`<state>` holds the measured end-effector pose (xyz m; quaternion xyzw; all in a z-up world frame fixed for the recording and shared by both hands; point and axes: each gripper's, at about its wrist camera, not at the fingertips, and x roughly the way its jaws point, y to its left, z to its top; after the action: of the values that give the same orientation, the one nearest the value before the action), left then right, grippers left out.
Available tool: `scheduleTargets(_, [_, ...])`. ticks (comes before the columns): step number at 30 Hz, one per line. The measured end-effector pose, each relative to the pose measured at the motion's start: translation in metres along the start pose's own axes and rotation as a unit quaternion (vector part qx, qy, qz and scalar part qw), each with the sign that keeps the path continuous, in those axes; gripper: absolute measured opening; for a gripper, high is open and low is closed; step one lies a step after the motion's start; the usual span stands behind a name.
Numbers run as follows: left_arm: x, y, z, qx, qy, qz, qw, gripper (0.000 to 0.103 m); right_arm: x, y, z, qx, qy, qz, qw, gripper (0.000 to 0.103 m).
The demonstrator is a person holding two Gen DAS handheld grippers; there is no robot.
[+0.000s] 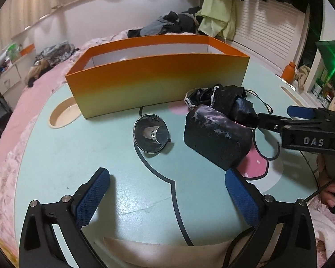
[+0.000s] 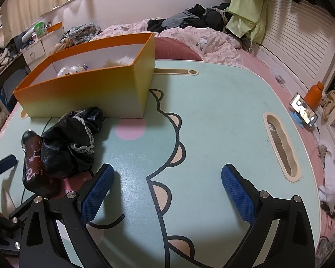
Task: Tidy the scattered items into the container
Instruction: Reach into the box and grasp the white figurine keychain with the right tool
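orange box [image 1: 158, 82] sits at twelve o'clock on the mint table [image 1: 78, 156], a few small things already inside. left gripper [image 1: 167, 192] hangs with jaws spread wide and empty; right gripper [image 2: 167, 192] is likewise agape, holding nothing. still loose: a steel funnel [image 1: 150, 134] at twelve, a dark pouch [image 1: 216, 138] and crumpled black cloth [image 1: 225, 100] at one o'clock. this looks like the approach step; next, close on one piece and lift it clear of the box wall.

The orange box [image 1: 158, 84] wall hides most of its contents.
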<state>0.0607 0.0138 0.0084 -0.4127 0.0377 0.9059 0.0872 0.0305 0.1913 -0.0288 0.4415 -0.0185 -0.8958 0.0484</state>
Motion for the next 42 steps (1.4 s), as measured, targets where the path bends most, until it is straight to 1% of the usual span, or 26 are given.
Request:
scheduleTargets(1, [0.0,0.001,0.0,-0.004,-0.001,0.001,1.0,0.103,-0.001,-0.004,0.002,0.006,-0.004,0.006,1.0,0.097])
scheduleTargets(2, [0.0,0.001,0.0,-0.007,-0.001,0.003,1.0,0.103,-0.006,-0.007,0.003,0.013,-0.015,0.015,1.0,0.094])
scheduleTargets(4, [0.0,0.003,-0.001,-0.015,-0.002,0.008,0.9999,0.103,-0.021,-0.011,0.007,0.025,-0.05,0.034,0.998,0.087])
scheduleTargets(5, [0.001,0.002,0.0,-0.015,-0.002,0.009,0.9998,0.103,-0.03,-0.01,0.012,0.028,-0.067,0.047,0.996,0.087])
scheduleTargets(6, [0.001,0.001,0.0,-0.014,-0.002,0.01,0.9998,0.103,-0.041,-0.008,0.021,0.033,-0.085,0.068,0.994,0.087])
scheduleTargets(7, [0.001,0.0,-0.001,-0.014,-0.003,0.01,0.9998,0.103,-0.048,-0.005,0.03,0.033,-0.093,0.088,0.991,0.087])
scheduleTargets(8, [0.001,0.001,-0.001,-0.014,-0.003,0.01,0.9998,0.103,-0.052,0.002,0.042,0.028,-0.092,0.112,0.989,0.087])
scheduleTargets(9, [0.001,0.0,-0.001,-0.015,-0.002,0.009,0.9998,0.103,-0.052,0.011,0.058,0.02,-0.082,0.138,0.987,0.086])
scheduleTargets(10, [0.001,0.0,-0.001,-0.016,-0.002,0.01,0.9998,0.103,-0.049,0.018,0.07,0.015,-0.069,0.154,0.985,0.08])
scheduleTargets(11, [0.001,0.0,-0.001,-0.017,-0.002,0.011,0.9998,0.103,-0.041,0.026,0.086,0.012,-0.05,0.175,0.983,0.069])
scheduleTargets(12, [0.001,0.0,0.0,-0.02,-0.003,0.012,0.9997,0.103,-0.029,0.036,0.102,0.008,-0.024,0.196,0.98,0.066])
scheduleTargets(13, [0.001,0.001,0.0,-0.023,-0.003,0.013,0.9997,0.103,-0.016,0.046,0.114,0.003,0.0,0.208,0.978,0.061])
scheduleTargets(14, [0.002,0.003,0.0,-0.023,-0.002,0.013,0.9996,0.103,-0.004,0.056,0.125,-0.001,0.021,0.217,0.976,0.053])
scheduleTargets(15, [0.002,0.003,-0.001,-0.024,-0.002,0.015,0.9996,0.103,0.008,0.066,0.134,-0.003,0.039,0.22,0.975,0.051])
scheduleTargets(19, [0.002,0.004,-0.001,-0.029,-0.002,0.02,0.9994,0.103,0.049,0.103,0.163,-0.02,0.094,0.208,0.973,0.051])
scheduleTargets(21, [0.002,0.004,-0.001,-0.029,-0.003,0.021,0.9994,0.103,0.067,0.114,0.171,-0.024,0.127,0.203,0.971,0.051])
scheduleTargets(25, [0.0,0.008,-0.003,-0.029,-0.004,0.019,0.9994,0.103,0.104,0.13,0.179,-0.022,0.172,0.164,0.971,0.051])
scheduleTargets(27, [0.0,0.008,-0.004,-0.029,-0.004,0.019,0.9994,0.103,0.116,0.13,0.178,-0.017,0.186,0.163,0.969,0.047])
scheduleTargets(28, [0.0,0.009,-0.004,-0.028,-0.004,0.018,0.9994,0.103,0.121,0.131,0.177,-0.018,0.194,0.165,0.967,0.04])
scheduleTargets(29, [0.0,0.009,-0.004,-0.029,-0.003,0.018,0.9994,0.103,0.125,0.132,0.176,-0.018,0.2,0.165,0.966,0.038])
scheduleTargets(34, [-0.001,0.012,-0.004,-0.027,-0.003,0.017,0.9995,0.103,0.122,0.129,0.17,-0.025,0.186,0.159,0.969,0.037])
scheduleTargets(36, [-0.001,0.014,-0.004,-0.027,-0.003,0.016,0.9995,0.103,0.108,0.123,0.168,-0.021,0.171,0.171,0.97,0.037])
scheduleTargets(38, [-0.001,0.013,-0.005,-0.027,-0.003,0.016,0.9995,0.103,0.087,0.118,0.169,-0.019,0.142,0.183,0.973,0.037])
scheduleTargets(40, [-0.002,0.014,-0.005,-0.027,-0.003,0.016,0.9995,0.103,0.056,0.108,0.169,-0.021,0.098,0.188,0.977,0.037])
scheduleTargets(42, [-0.002,0.015,-0.006,-0.027,-0.003,0.016,0.9995,0.103,0.023,0.095,0.166,-0.029,0.056,0.2,0.978,0.037])
